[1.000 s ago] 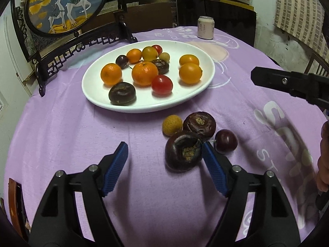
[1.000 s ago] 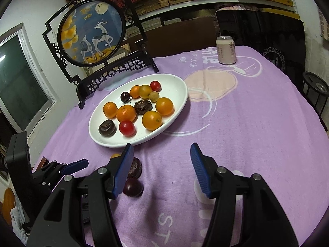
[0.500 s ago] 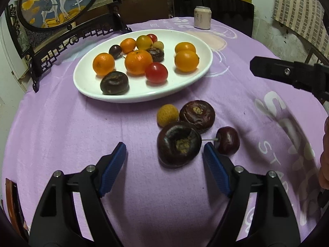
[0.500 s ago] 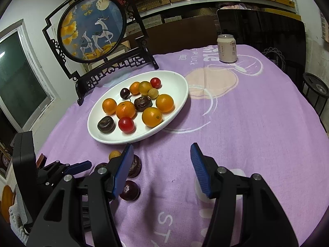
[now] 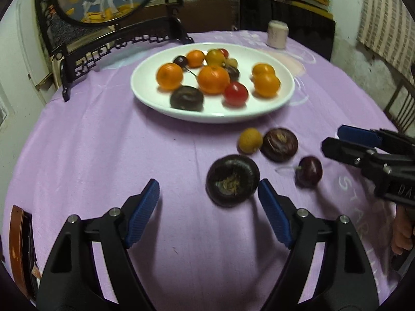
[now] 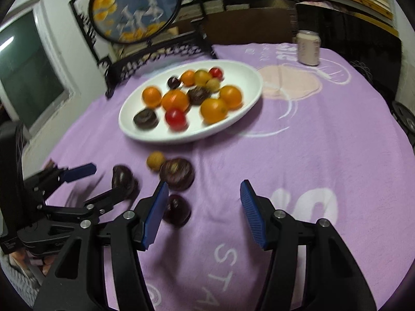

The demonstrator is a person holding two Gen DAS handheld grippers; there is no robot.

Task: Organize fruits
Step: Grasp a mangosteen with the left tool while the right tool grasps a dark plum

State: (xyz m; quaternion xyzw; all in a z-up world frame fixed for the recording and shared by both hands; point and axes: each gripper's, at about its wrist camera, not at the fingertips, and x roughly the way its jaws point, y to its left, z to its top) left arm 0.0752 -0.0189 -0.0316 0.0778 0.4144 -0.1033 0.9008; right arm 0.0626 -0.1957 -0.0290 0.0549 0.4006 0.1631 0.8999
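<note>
While the left gripper (image 5: 207,202) hangs low over the purple tablecloth (image 5: 103,155), its blue-padded jaws stand spread wide with nothing between them. The large dark brown round fruit with a rough tan hollow in its top (image 5: 232,180) lies on the cloth just ahead of the gripper's right fingertip, close beside it; whether the pad touches it cannot be told. Past that fruit sit a small yellow bumpy fruit (image 5: 250,140) and a second dark brown flattened fruit (image 5: 278,144), side by side and touching or nearly so. A small dark red cherry with a pale stem (image 5: 309,171) lies to their right, apart from them.

The right gripper (image 6: 202,202) is also spread and pinches nothing; only bare cloth lies between its pads. The cherry (image 6: 177,210) rests just outside its left finger, partly hidden by the pad. The second dark fruit (image 6: 177,173) sits just beyond that fingertip.

Farther back, the white oval ceramic plate (image 5: 285,88) holds oranges, a red tomato (image 5: 235,93), more dark fruits and small yellow ones. Behind it stand a pale drink can (image 5: 277,34) and a round painted deer screen in a black carved stand (image 6: 135,7).
</note>
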